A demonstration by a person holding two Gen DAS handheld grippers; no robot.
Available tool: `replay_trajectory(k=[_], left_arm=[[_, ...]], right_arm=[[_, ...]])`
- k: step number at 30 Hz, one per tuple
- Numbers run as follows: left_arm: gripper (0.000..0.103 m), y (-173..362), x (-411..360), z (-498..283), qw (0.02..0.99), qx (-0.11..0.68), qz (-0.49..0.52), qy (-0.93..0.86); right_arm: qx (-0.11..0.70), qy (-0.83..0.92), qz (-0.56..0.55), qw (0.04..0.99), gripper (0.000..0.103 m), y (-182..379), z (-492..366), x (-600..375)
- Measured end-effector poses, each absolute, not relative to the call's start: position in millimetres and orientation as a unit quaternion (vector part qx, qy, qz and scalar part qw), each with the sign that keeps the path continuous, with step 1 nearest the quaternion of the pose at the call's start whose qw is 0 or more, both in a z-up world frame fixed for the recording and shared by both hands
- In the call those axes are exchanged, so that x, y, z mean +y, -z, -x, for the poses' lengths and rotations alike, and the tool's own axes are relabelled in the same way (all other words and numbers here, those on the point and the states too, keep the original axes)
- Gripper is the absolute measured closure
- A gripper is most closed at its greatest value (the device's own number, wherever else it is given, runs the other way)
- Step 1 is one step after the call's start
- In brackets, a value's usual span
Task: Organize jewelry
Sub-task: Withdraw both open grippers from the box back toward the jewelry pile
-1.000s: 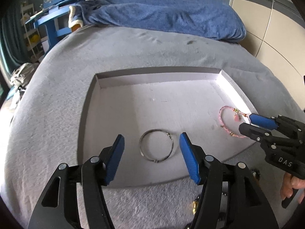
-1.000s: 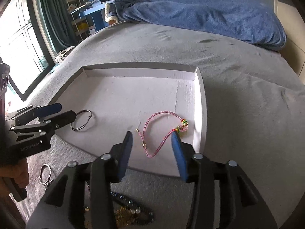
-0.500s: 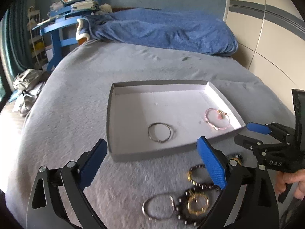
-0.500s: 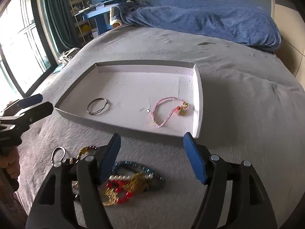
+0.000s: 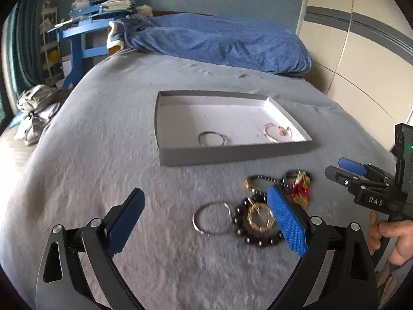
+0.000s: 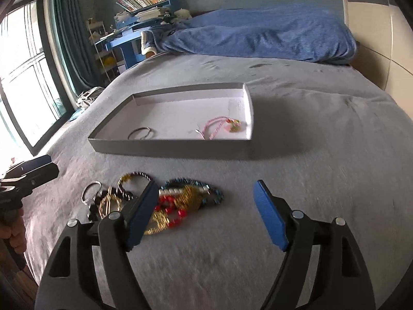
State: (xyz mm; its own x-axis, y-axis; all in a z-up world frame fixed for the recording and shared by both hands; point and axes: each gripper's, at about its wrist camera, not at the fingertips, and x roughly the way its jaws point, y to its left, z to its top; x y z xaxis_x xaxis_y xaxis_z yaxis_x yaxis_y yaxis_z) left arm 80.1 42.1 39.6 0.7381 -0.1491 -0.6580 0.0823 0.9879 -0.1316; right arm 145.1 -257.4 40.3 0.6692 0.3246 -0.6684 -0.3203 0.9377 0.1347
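Left wrist view. Landmark: shallow grey tray (image 5: 232,155), lying on the grey bedspread (image 5: 103,155); inside it, toward its near wall, a plain metal ring (image 5: 212,138) and, further toward its right wall, a pink cord bracelet (image 5: 277,132). Loose jewelry pile (image 5: 260,206), on the bedspread just in front of the tray's near wall; includes a silver ring (image 5: 210,218), touching a dark bead bracelet (image 5: 258,228) with a gold hoop (image 5: 259,215) across it; red and gold pieces behind, blurred. Left gripper (image 5: 204,226): jaws wide apart, empty, hovering above the pile with the silver ring between the fingers. Right gripper (image 5: 343,171): seen side-on to the right of the pile, hand (image 5: 389,237) on its grip; its jaw gap cannot be read from this side.

Right wrist view. Right gripper (image 6: 206,214): jaws wide apart, holding nothing, raised in front of the tray (image 6: 170,147); left finger over the pile's (image 6: 155,201) red-and-gold strands (image 6: 173,211). Teal bead bracelet (image 6: 204,193) at the pile's right end. Left gripper (image 6: 33,170) at the left edge, only its tip in frame.

Handling, judged: all pieces light; beaded and cord strands limp, likely to sag and drag tangled neighbours along; metal rings stiff, thin, slippery, lying flat on soft pile; best taken across the rim at an outlying edge of the pile, one piece at a time.
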Motion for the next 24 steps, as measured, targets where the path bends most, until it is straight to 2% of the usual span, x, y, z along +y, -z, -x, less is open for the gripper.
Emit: replay_trajectory(k=[8,24], left_arm=[[0.008,-20.3,38.2,-65.4,0.927,0.364,0.053,0.071],[0.008,-6.5,26.6,-54.8,0.924,0.374,0.018,0.073]], right_arm=[[0.356,-0.163,-0.013,0.92,0.024,-33.5,-128.1,-274.7],[0.359,-0.172,-0.02,0.917,0.024,-21.3,-114.5,-276.4]])
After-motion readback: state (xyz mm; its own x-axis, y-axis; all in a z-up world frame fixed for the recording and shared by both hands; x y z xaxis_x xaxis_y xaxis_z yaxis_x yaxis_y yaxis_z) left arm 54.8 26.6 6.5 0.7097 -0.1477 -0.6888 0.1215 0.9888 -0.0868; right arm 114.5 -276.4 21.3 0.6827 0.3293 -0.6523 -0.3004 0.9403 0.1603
